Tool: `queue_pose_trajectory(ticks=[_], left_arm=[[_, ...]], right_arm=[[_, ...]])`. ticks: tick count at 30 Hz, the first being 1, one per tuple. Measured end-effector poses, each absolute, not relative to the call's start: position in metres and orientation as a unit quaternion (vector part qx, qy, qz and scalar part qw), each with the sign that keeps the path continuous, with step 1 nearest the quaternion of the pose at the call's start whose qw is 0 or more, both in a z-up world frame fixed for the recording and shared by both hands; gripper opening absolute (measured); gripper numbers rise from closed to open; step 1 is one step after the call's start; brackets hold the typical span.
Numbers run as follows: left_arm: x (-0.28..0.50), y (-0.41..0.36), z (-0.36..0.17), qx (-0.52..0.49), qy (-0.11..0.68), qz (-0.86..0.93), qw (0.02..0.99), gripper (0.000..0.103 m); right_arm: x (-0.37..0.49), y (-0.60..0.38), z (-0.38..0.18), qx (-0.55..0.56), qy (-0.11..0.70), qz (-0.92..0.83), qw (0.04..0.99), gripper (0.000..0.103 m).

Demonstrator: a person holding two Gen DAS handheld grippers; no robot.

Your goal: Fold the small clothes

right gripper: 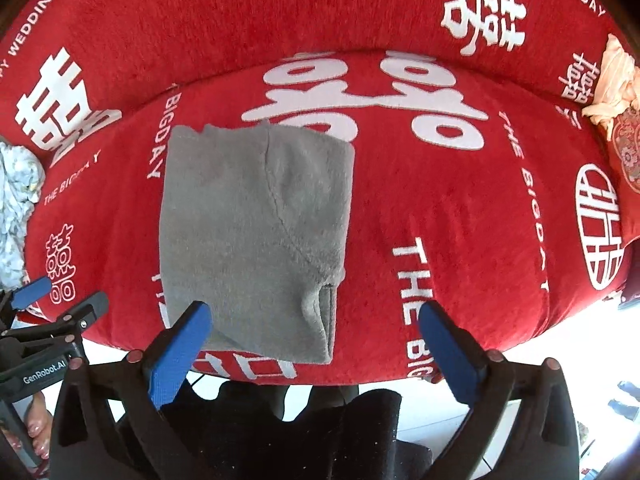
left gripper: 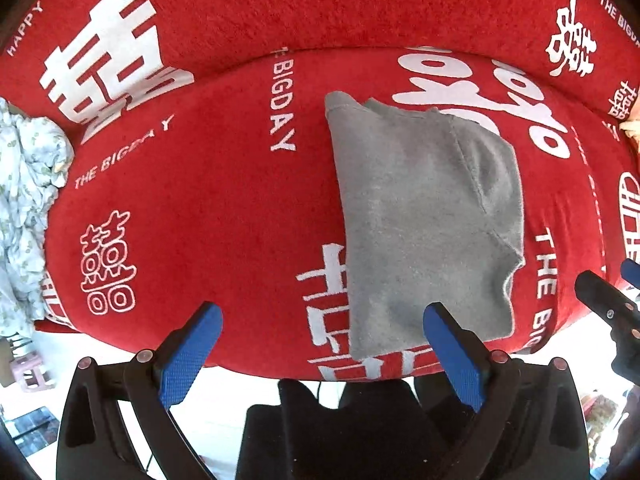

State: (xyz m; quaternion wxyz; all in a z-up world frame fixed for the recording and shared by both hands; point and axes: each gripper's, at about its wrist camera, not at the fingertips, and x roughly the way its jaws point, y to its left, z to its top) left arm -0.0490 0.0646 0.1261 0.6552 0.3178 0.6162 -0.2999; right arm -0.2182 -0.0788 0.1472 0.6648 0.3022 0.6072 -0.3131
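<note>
Both claws spread wide, empty: folded grey garment [left gripper: 424, 220] flat on red sofa seat [left gripper: 224, 216], just ahead-right of left claw [left gripper: 322, 312], ahead-left of right claw [right gripper: 314, 310].

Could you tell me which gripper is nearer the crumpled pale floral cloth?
Left. The left gripper hovers beside it; the crumpled pale floral cloth lies far leftward from the right gripper.

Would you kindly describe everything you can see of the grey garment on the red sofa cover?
The grey garment looks like soft fleece or knit, folded into a roughly rectangular bundle with layered edges showing at its near right corner and a curved seam across the top layer. It lies flat on the red sofa cover, near the front edge. Neither the left gripper nor the right gripper grips it; both are open.
</note>
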Motion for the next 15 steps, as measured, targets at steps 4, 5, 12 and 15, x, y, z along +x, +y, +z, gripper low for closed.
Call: queue_pose_trajectory(ticks=[4,5,12,15], left_arm=[[-0.05,0.065,0.13,0.311,0.619,-0.301,0.656,0.101],[-0.05,0.065,0.131,0.309,0.618,-0.302,0.656,0.101],[-0.049,0.067,0.14,0.299,0.612,-0.306,0.665,0.101],[-0.049,0.067,0.144,0.3,0.607,-0.308,0.668,0.101]], right_arm=[[-0.216,-0.079,0.15,0.309,0.611,-0.308,0.66,0.103],[-0.216,-0.079,0.151,0.309,0.613,-0.309,0.658,0.103],[-0.213,-0.077,0.153,0.327,0.612,-0.303,0.653,0.103],[-0.213,-0.078,0.153,0.333,0.612,-0.302,0.65,0.103]])
